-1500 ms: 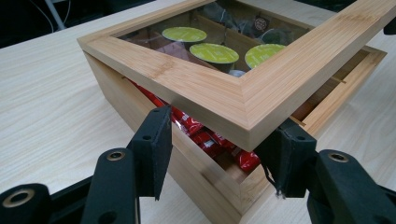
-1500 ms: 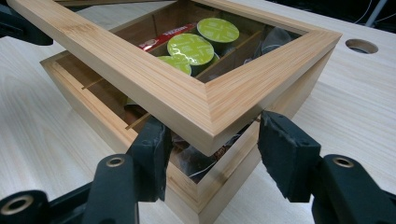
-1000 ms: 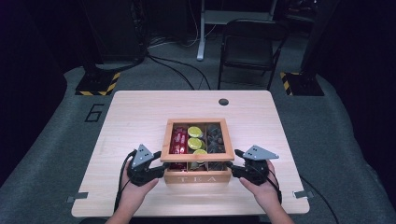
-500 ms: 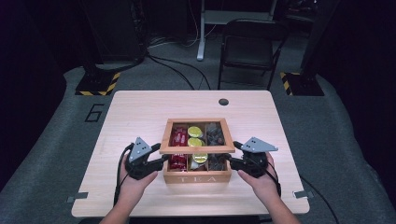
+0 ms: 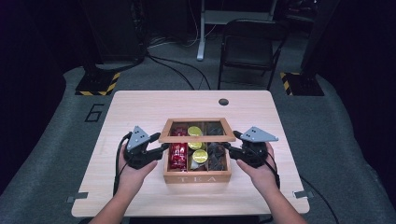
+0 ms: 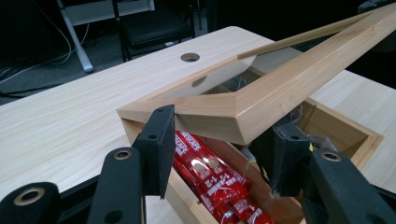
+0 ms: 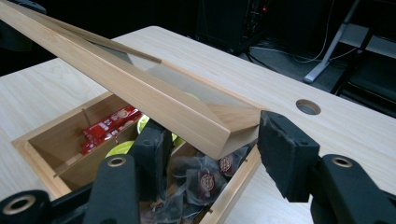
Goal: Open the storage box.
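Note:
A wooden tea box [image 5: 197, 178] stands on the table's near middle. It holds red sachets [image 5: 178, 155], yellow-green rounds [image 5: 200, 156] and dark pouches [image 5: 215, 156]. Its glass-paned lid [image 5: 196, 138] is tilted up at the front, hinged at the back. My left gripper [image 5: 163, 147] clasps the lid's front left corner. In the left gripper view the jaws [image 6: 219, 140] straddle the lid [image 6: 280, 88], one outside and one under the frame. My right gripper [image 5: 229, 145] clasps the front right corner; its jaws [image 7: 217, 140] also straddle the lid [image 7: 140, 93]. Both pairs have just been closing slightly.
The light wooden table [image 5: 140, 112] has a round cable hole [image 5: 223, 101] at the far side. A black chair [image 5: 247, 46] stands beyond the table. Cables trail over the grey floor, and striped stand feet [image 5: 95, 84] sit at both back corners.
The lid's front edge has risen off the box and swung up toward the back. Both hands with their grippers have lifted and moved forward with it.

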The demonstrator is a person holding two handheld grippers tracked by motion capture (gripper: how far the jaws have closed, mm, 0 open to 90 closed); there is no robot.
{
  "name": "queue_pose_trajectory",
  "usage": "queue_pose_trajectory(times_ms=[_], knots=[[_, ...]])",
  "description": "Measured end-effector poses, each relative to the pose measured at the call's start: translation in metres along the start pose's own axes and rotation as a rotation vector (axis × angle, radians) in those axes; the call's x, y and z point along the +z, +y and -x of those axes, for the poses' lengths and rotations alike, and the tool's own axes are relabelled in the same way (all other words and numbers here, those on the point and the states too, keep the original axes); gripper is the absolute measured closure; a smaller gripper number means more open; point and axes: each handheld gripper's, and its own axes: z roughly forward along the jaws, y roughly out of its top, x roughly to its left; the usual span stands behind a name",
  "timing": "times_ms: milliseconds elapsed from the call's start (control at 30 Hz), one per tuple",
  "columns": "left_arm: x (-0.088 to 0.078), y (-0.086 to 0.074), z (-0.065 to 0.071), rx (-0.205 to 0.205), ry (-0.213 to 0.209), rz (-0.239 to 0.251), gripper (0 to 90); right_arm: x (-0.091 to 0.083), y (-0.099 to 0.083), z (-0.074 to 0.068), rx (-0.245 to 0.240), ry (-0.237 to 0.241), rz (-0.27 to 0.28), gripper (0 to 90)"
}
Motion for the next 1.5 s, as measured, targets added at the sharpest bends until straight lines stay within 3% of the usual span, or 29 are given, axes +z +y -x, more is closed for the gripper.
queue_pose_trajectory(times_ms=[467,667,833,1133,1500], knots=[[0.005,0.019,-0.011,0.012,0.027,0.024,54.6,0.009,0.019,0.012,0.029,-0.018,0.008,48.5],[0.006,0.025,-0.014,0.005,0.03,0.023,55.8,0.018,0.024,0.015,0.005,-0.046,-0.011,50.1],[0.009,0.03,-0.016,0.004,0.04,0.034,56.3,0.024,0.028,0.019,-0.008,-0.077,-0.022,57.8],[0.013,0.034,-0.021,0.011,0.048,0.049,56.0,0.027,0.035,0.025,-0.008,-0.074,-0.018,59.0],[0.03,0.032,-0.03,-0.01,0.066,0.015,57.5,0.03,0.041,0.029,0.018,-0.069,-0.018,58.8]])
